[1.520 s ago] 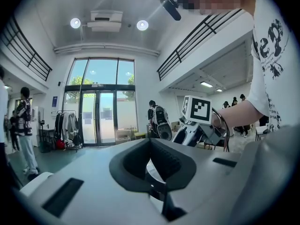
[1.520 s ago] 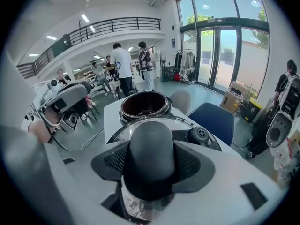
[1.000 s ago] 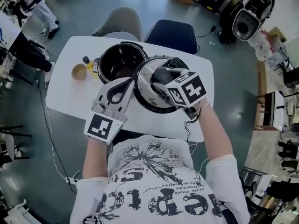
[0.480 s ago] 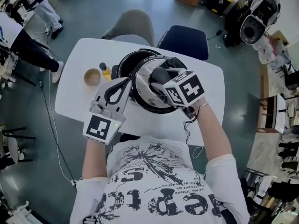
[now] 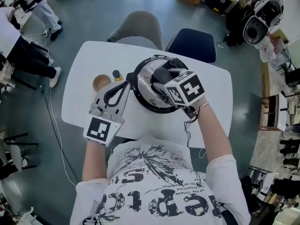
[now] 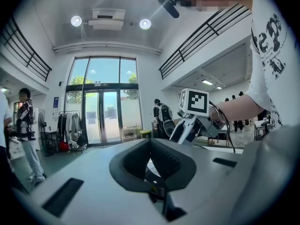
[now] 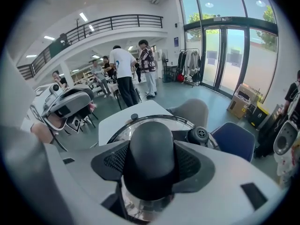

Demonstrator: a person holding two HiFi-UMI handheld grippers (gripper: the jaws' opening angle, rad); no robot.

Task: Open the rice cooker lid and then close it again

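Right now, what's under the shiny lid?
Just a dark edge peeks out at the left of the lid. The lid covers the rest, so what's inside can't be seen.

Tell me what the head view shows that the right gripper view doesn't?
Only the head view: the tan bowl on the white table and the wearer's printed shirt. Only the right gripper view: tall glass doors and people standing beneath a balcony. Both: the right gripper clamped on the black knob of the lid, plus the blue chair.
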